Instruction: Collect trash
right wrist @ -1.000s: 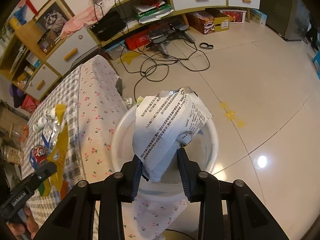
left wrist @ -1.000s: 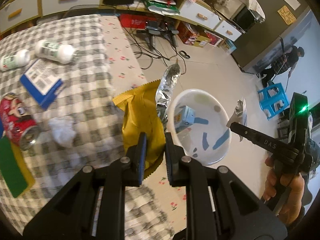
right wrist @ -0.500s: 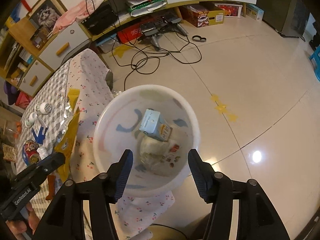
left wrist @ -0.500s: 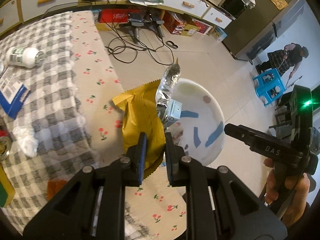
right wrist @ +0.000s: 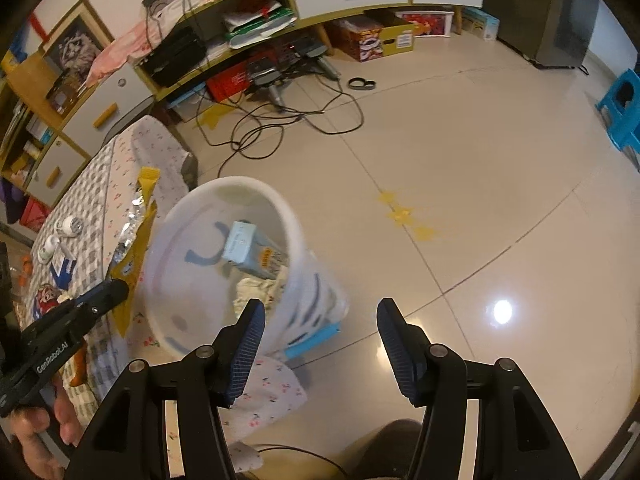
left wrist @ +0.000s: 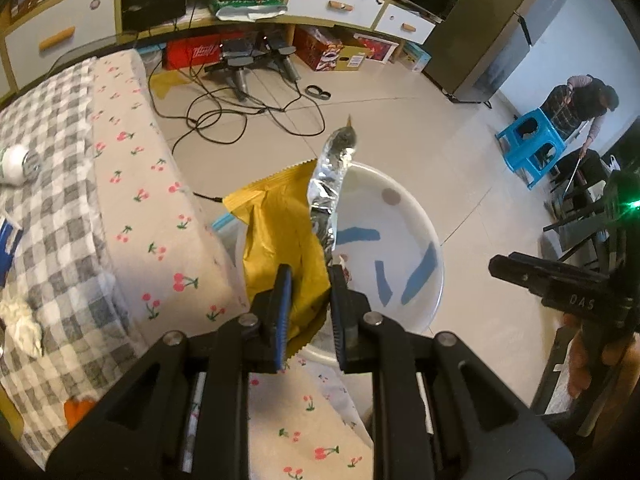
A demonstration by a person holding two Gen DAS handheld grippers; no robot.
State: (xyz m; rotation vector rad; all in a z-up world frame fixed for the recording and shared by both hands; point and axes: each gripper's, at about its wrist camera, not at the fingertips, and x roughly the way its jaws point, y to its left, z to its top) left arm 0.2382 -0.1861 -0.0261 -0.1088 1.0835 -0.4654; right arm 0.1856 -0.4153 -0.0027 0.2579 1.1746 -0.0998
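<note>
My left gripper (left wrist: 307, 300) is shut on a yellow snack bag (left wrist: 280, 236) with a silver foil inside, held over the near rim of a white trash bin (left wrist: 416, 232) on the floor. The bag also shows in the right wrist view (right wrist: 134, 240) at the bin's left. My right gripper (right wrist: 320, 344) is open and empty, just right of the bin (right wrist: 288, 216). Inside the bin lie a light blue carton (right wrist: 252, 248) and a crumpled white wrapper (right wrist: 260, 292).
A table with a checked and cherry-print cloth (left wrist: 120, 184) stands left of the bin, holding a white bottle (left wrist: 16, 160), crumpled tissue (left wrist: 20, 320) and a red can (right wrist: 46, 296). Cables (left wrist: 224, 112) lie on the floor. A blue stool (left wrist: 532, 144) and a person (left wrist: 580, 100) are far right.
My right gripper opened and dropped the white wrapper into the bin, then drew back to the right. My left gripper carried the yellow bag from over the table to the bin's rim.
</note>
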